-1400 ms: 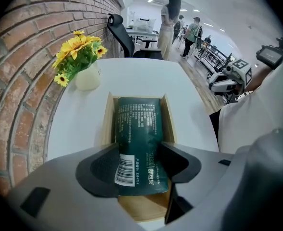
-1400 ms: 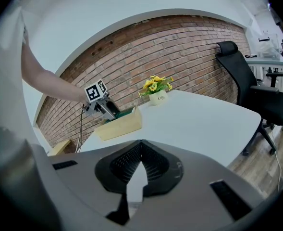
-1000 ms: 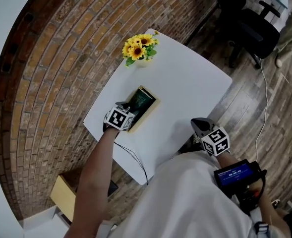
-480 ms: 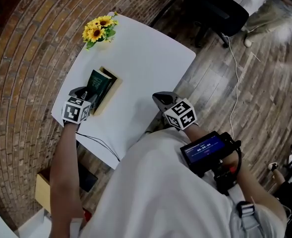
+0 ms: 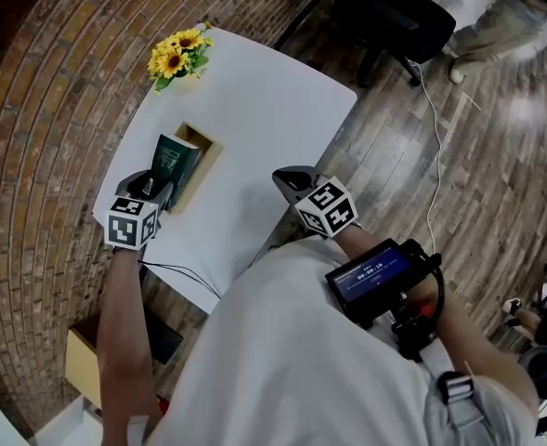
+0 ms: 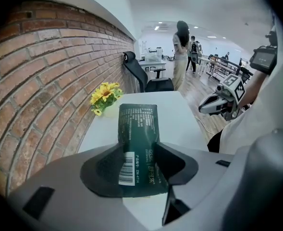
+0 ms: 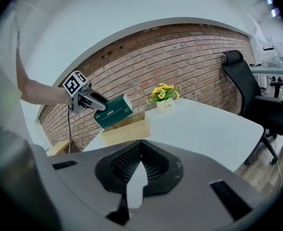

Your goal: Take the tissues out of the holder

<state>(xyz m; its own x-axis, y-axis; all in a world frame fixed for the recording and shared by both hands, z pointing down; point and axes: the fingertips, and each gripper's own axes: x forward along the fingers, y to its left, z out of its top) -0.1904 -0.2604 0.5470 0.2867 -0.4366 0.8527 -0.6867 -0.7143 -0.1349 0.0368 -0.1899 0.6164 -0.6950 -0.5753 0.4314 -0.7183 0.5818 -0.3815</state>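
A dark green tissue pack is tilted up out of the light wooden holder, with its far end over the box. My left gripper is shut on the pack's near end. In the left gripper view the pack stands between the jaws of the left gripper, barcode side up. The right gripper view shows the pack raised above the holder. My right gripper hovers at the table's near right edge, shut and holding nothing; its jaws meet at the tips.
A pot of yellow flowers stands at the far corner of the white table. A brick wall runs along the left. A black office chair stands on the wooden floor beyond the table. A cable hangs off the near table edge.
The left gripper has drawn back and lifted the green pack, so it now tilts out of the holder and the holder's far end shows. The right gripper has stayed near the table edge.
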